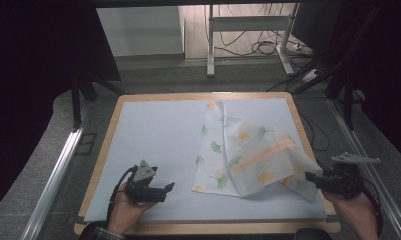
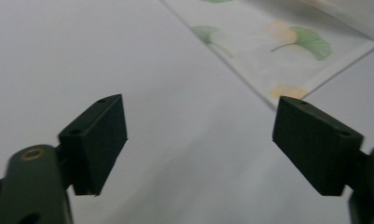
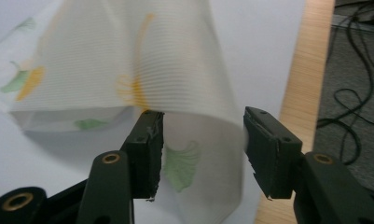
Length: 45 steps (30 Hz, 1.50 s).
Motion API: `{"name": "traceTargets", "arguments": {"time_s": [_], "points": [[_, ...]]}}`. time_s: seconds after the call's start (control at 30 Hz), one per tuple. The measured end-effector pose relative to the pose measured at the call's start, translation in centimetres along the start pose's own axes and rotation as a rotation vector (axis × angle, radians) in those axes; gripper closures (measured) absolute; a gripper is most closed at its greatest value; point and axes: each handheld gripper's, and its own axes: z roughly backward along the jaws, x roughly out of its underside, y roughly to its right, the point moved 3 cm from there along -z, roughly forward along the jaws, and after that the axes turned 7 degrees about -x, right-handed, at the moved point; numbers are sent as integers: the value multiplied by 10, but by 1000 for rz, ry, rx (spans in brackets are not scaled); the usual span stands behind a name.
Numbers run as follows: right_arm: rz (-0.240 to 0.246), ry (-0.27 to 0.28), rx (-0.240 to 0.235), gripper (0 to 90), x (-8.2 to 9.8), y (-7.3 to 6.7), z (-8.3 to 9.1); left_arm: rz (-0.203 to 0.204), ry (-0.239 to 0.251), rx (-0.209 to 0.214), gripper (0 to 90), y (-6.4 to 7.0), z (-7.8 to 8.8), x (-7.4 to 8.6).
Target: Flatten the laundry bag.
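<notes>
Nearest the person, the left gripper [image 1: 160, 191] lies low over the bare pale blue mat [image 1: 153, 135] close to the tabletop's near edge, left of centre, its black jaws spread with nothing between them and pointing towards the cloth's near left corner. At the near right corner of the light wooden tabletop [image 1: 110, 125], the right gripper [image 1: 313, 179] sits at the cloth's near right edge; its own view shows the jaws standing apart with a raised, curled fold of fabric between them, and the pads do not appear to press on it, so the cloth looks released rather than pinched. The thin white cloth printed with green ginkgo leaves and orange blossoms [image 1: 243, 155] covers the right half of the mat, running from near the far edge down towards the near edge, with its right part folded over leftward and sitting loosely, not flat. By the look of it, the step in hand is folding the cloth, with one fold just laid. The next move probably calls for the left gripper to take the near left corner while the right gripper regrips its edge, so the fold can be squared and flattened.
</notes>
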Motion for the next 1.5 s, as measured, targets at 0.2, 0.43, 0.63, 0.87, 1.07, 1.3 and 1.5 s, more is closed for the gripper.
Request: {"name": "traceTargets", "arguments": {"time_s": [0.2, 0.43, 0.63, 0.87, 1.07, 1.3, 1.5], "points": [[8, 11, -36, 480, -2, -7, 0, -66, -42, 88, 323, 34, -36, -19], [18, 14, -48, 485, -5, -9, -1, -115, -122, 60, 451, 54, -65, -17], [17, 12, -49, 488, -3, -7, -2, -56, -137, 111, 637, 55, -68, -13], [18, 8, -58, 493, -2, -9, -4, -66, -134, 113, 897, 53, -69, -13], [26, 18, -61, 511, -6, -11, -3, -40, -146, 130, 900, 44, -68, -15], [42, 29, -103, 533, -12, -21, -3, 35, -114, -3, 900, -18, -46, -24], [66, 31, -140, 719, -18, -31, -10, 59, -90, -58, 900, -50, -35, -32]]}}
